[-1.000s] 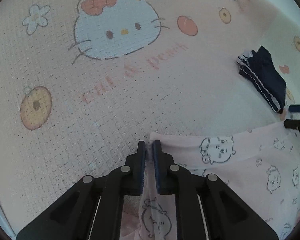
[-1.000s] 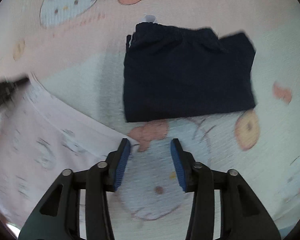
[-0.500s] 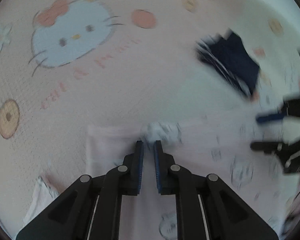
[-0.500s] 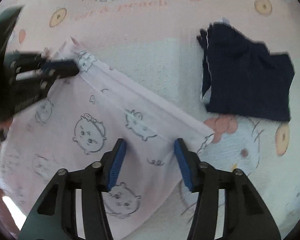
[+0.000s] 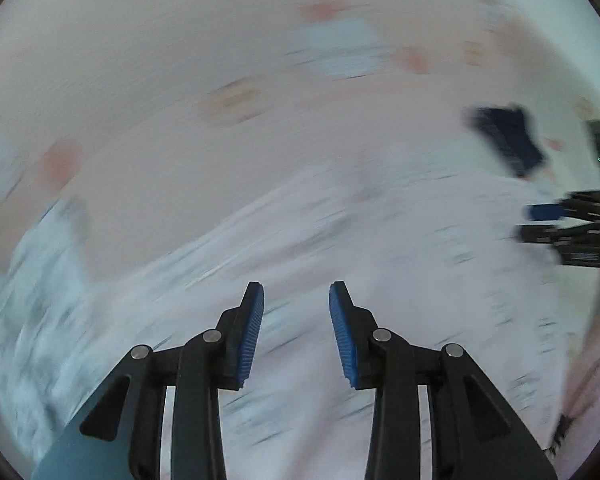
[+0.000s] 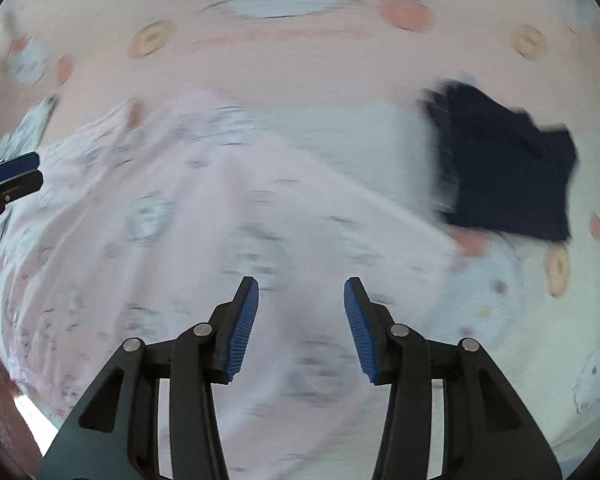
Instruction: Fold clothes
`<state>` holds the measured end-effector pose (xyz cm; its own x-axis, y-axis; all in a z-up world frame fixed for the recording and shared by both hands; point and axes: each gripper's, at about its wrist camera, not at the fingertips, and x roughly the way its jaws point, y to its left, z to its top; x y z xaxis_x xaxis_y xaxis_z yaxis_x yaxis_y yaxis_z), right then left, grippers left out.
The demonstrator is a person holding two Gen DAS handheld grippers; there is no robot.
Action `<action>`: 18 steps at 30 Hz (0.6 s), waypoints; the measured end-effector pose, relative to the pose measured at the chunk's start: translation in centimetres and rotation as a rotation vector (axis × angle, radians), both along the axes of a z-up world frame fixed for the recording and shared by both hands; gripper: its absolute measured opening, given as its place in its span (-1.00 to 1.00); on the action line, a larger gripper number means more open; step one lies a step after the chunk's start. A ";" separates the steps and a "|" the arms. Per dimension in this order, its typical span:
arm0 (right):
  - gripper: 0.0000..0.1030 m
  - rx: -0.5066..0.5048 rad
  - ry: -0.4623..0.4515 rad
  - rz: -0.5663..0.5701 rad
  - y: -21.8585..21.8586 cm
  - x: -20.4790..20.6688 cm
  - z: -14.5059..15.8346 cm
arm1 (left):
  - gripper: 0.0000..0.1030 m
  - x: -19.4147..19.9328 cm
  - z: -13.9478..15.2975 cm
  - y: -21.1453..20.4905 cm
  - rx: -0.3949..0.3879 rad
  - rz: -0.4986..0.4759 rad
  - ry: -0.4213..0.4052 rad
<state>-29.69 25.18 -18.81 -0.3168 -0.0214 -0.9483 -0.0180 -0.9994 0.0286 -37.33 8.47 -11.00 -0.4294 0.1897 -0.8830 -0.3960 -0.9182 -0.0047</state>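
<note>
Now our left hand-held gripper (image 5: pixel 296 330) jaws opening, pink garment (image 6: pixel 204 240) released; right hand-held gripper (image 6: pixel 300 330) spread, empty; fold laid, next fold pending.

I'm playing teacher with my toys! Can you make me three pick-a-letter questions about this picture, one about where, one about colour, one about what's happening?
1. In the right wrist view, the folded dark navy garment lies: A upper right, B lower left, C centre.
2. The gripper pads are: A red, B blue, C green.
3. The left gripper jaws are: A clamped on cloth, B apart with nothing pinched, C out of view.

Answers: 1 A, it sits beyond the pale pink printed garment. 2 B, ribbed blue strips. 3 B, a gap shows between them as they open.
</note>
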 end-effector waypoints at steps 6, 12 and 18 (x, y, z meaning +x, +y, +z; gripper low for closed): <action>-0.05 -0.044 0.035 0.022 -6.9 -4.1 1.2 | -0.30 -2.4 -2.3 -9.6 -0.014 0.201 -0.030; 0.08 0.003 0.094 0.095 -9.8 -8.5 0.8 | -0.29 -4.6 -2.7 -14.9 0.042 0.329 -0.003; 0.09 0.026 0.039 0.210 -10.7 -9.1 -2.1 | -0.24 -5.2 -4.6 -17.4 0.168 0.360 -0.096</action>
<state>-38.80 14.50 -20.89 -0.3447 -0.0664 -0.9364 0.1917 -0.9815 -0.0009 -42.54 -8.95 -15.60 -0.4119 0.1870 -0.8918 -0.0400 -0.9815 -0.1873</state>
